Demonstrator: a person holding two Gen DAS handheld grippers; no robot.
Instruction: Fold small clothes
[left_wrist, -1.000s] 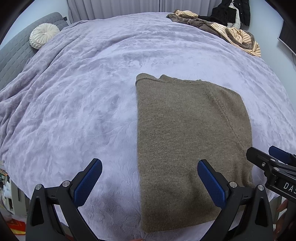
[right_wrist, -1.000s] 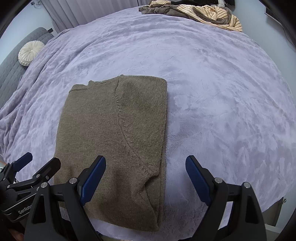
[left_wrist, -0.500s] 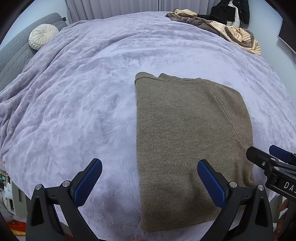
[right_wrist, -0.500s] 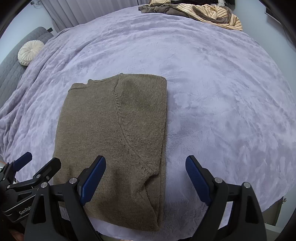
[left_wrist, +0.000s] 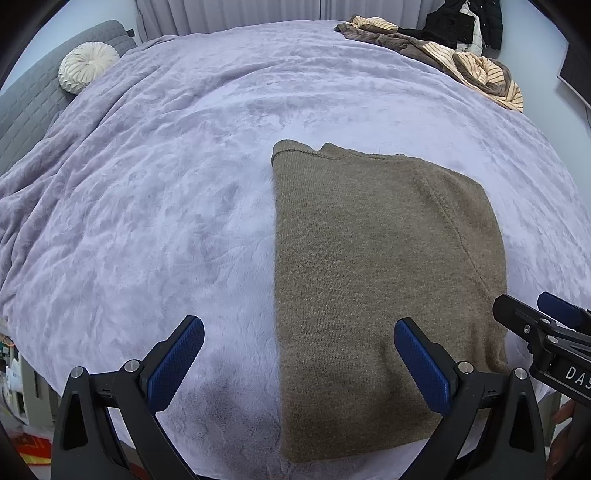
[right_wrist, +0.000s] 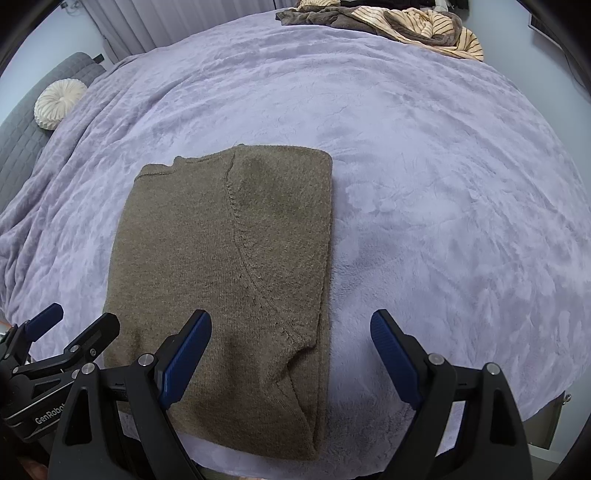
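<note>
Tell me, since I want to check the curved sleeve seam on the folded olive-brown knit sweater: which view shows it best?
The right wrist view: the seam curves down the olive-brown knit sweater near frame centre, stitches distinct. The left wrist view shows the same seam toward the sweater's right side, fainter, its lower end near the right gripper.

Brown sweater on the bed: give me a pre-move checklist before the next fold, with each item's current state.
1. Left claw open, holding nothing: ok.
2. Right claw open, holding nothing: ok.
3. Brown sweater lying flat in a rough rectangle on the purple blanket: ok.
4. Sweater's near edge within both claws' view: ok.
5. Folded layers underneath aligned: cannot tell, hidden by the top layer.
6. Other clothes away from the sweater: ok, the striped pile lies at the far edge of the bed.
</note>
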